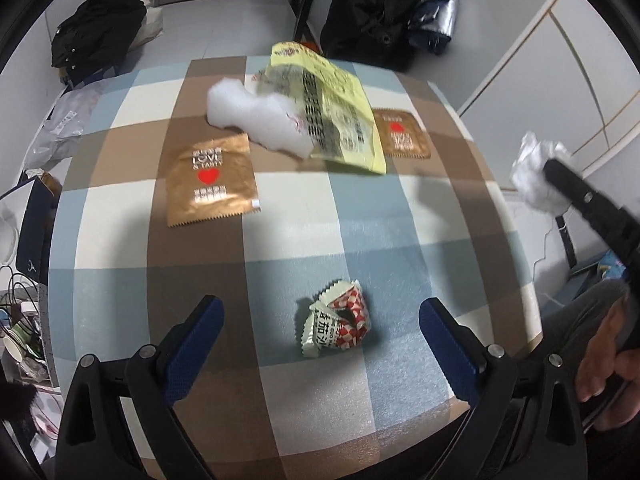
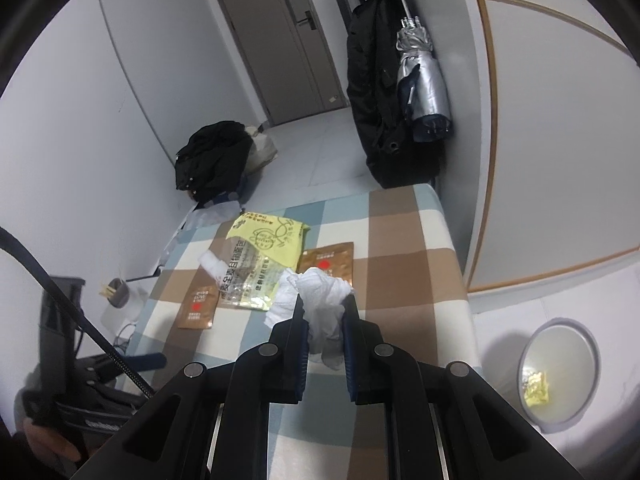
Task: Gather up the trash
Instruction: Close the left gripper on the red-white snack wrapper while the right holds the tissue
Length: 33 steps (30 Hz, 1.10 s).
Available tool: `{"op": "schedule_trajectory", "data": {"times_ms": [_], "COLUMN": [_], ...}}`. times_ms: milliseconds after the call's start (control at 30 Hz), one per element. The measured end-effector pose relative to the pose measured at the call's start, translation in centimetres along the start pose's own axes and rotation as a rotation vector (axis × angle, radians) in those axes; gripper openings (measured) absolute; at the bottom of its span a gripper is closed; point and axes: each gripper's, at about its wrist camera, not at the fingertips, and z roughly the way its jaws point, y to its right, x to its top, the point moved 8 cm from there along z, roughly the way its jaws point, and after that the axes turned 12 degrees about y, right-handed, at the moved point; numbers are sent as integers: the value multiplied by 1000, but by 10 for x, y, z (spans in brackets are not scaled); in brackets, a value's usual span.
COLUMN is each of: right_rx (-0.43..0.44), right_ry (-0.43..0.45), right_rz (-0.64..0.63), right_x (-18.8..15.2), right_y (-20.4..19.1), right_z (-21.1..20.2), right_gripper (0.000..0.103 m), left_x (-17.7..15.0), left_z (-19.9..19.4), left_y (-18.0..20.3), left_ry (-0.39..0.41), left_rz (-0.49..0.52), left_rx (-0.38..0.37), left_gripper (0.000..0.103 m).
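My left gripper (image 1: 320, 312) is open, its blue-padded fingers standing either side of a crumpled red-and-white checked wrapper (image 1: 338, 324) on the plaid table (image 1: 248, 292). My right gripper (image 2: 325, 304) is shut on a crumpled white tissue (image 2: 320, 296) and holds it above the table's right part; it also shows in the left wrist view (image 1: 536, 176). Farther back lie a yellow bag (image 1: 336, 108), a white foam piece (image 1: 256, 116) and two gold sachets (image 1: 212, 180) (image 1: 404, 134). A grey bin (image 2: 558, 374) with a yellow scrap inside stands on the floor to the right.
Black coats (image 2: 380, 92) and a silver umbrella (image 2: 420, 76) hang beyond the table's far edge. A black jacket (image 1: 96, 28) lies on the floor at the back left. Cables and cups (image 1: 20, 320) crowd the left side.
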Motion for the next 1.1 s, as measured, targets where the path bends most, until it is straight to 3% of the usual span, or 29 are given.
{"op": "schedule_trajectory", "data": {"times_ms": [233,533,700,867,1100], "right_rx": [3,14,18,26,31], "right_ry": [3,10,12,15,18], "right_rz": [27,48,52,52,44], "right_x": [1,3,3,4,3], "right_y": [5,8,8,7,4], "right_z": [-5,-10,-11,-12,-13], "right_gripper": [14,14,14,14,14], "left_x": [-9,-15,-17,-20,-23], "left_z": [9,12,11,9,6], "left_y": [5,10,8,11,16], "left_ry": [-27,-33,-37,-35,-39], "left_rz": [84,182,206,235,270], "left_rx": [68,99,125,124,126], "left_gripper": [95,61,56,37,34]}}
